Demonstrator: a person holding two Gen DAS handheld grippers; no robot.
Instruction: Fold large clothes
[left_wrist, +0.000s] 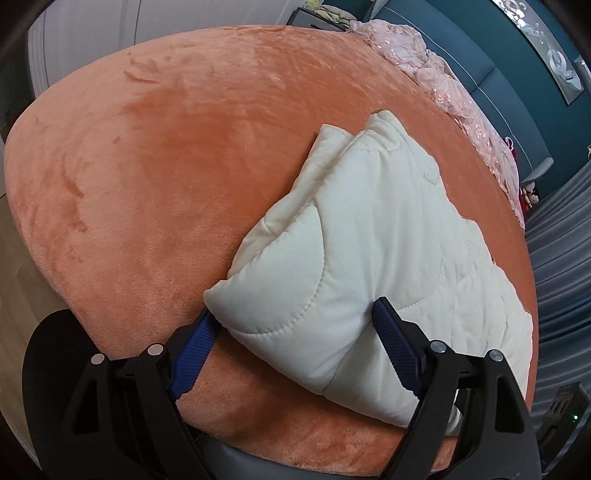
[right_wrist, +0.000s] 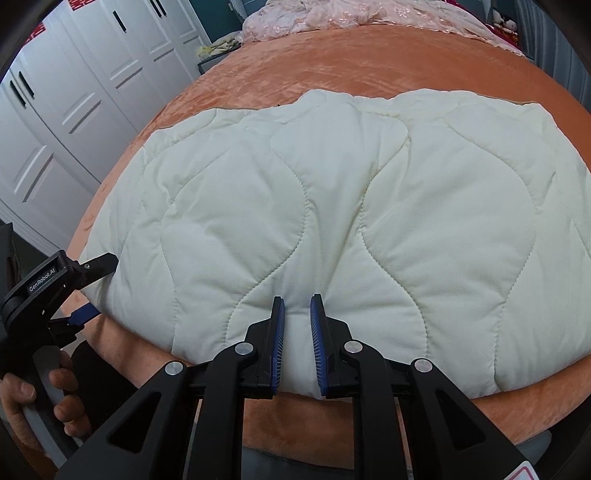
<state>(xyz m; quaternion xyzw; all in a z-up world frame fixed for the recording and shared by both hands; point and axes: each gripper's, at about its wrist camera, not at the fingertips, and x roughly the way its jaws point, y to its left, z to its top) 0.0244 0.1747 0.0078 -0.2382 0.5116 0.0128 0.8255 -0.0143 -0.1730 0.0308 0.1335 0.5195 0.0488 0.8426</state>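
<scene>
A cream quilted jacket (right_wrist: 332, 206) lies folded and spread flat on the orange bed cover (right_wrist: 369, 70). My right gripper (right_wrist: 297, 299) is at its near edge, shut on a pinched ridge of the fabric. In the left wrist view one end of the jacket (left_wrist: 369, 240) bulges toward the camera. My left gripper (left_wrist: 295, 308) stands wide open astride that corner, one finger on top and one at the edge, neither pad squeezing. From the right wrist view the left gripper (right_wrist: 92, 288) shows at the jacket's left edge, held by a person's hand (right_wrist: 37, 387).
A crumpled pink lace cloth (left_wrist: 443, 81) lies along the bed's far end by a teal headboard (left_wrist: 487, 62). White wardrobe doors (right_wrist: 74, 110) stand left of the bed. Wooden floor (left_wrist: 18, 266) shows beyond the left edge. Bare orange cover (left_wrist: 166, 166) stretches beyond the jacket.
</scene>
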